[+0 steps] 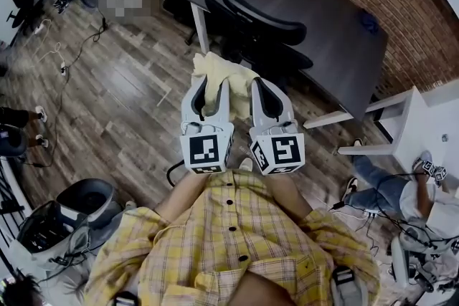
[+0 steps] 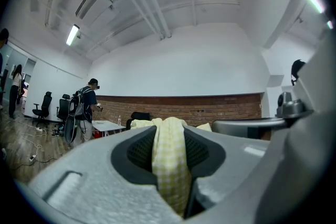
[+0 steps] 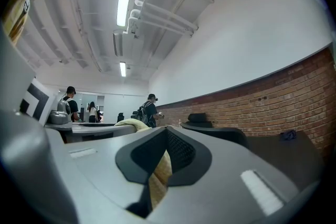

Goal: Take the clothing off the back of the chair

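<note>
A pale yellow checked garment (image 1: 224,72) hangs bunched in front of both grippers, just short of the black chair (image 1: 267,31) tucked under the dark desk (image 1: 344,39). My left gripper (image 1: 209,87) is shut on a fold of the garment (image 2: 169,161), which runs up between its dark pads. Right beside it, my right gripper (image 1: 264,87) is shut on another fold of the garment (image 3: 157,180). Both grippers point level, side by side, close to my chest. Whether the cloth still touches the chair's back is hidden behind the grippers.
A white desk leg (image 1: 203,29) stands left of the chair. A white shelf unit (image 1: 401,118) and a seated person (image 1: 401,190) are at the right. Cables (image 1: 64,61) cross the wood floor, and a grey bin (image 1: 90,198) sits lower left. People stand far off (image 2: 84,107).
</note>
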A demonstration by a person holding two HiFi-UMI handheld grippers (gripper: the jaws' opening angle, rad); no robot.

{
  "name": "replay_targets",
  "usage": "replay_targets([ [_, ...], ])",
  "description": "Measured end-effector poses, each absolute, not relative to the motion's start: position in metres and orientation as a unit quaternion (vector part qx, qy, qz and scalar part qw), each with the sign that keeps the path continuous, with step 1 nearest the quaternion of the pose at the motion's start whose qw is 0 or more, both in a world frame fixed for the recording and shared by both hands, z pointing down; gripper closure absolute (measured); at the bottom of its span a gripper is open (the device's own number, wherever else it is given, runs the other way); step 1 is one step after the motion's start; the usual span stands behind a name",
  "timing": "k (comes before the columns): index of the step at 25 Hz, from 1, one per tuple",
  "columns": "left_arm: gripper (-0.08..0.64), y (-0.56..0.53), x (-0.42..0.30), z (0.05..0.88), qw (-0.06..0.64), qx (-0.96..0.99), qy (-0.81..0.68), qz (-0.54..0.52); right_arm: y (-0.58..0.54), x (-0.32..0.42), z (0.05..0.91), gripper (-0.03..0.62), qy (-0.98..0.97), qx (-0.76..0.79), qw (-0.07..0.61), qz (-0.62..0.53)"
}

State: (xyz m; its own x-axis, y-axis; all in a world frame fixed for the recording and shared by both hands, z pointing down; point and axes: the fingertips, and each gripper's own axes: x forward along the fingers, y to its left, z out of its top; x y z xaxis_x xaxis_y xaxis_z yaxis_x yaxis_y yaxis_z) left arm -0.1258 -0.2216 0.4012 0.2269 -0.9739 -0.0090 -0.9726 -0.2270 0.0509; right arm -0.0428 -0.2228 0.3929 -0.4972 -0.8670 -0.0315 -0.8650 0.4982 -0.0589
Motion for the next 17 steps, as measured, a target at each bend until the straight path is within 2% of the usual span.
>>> replay_targets([
  [17, 0.442, -0.233, -0.122, 0.395, 0.016, 0.8, -0.6, -0.021, -0.228, -0.044, 0.389, 0.589, 0.857, -0.515, 0.023, -0.013],
])
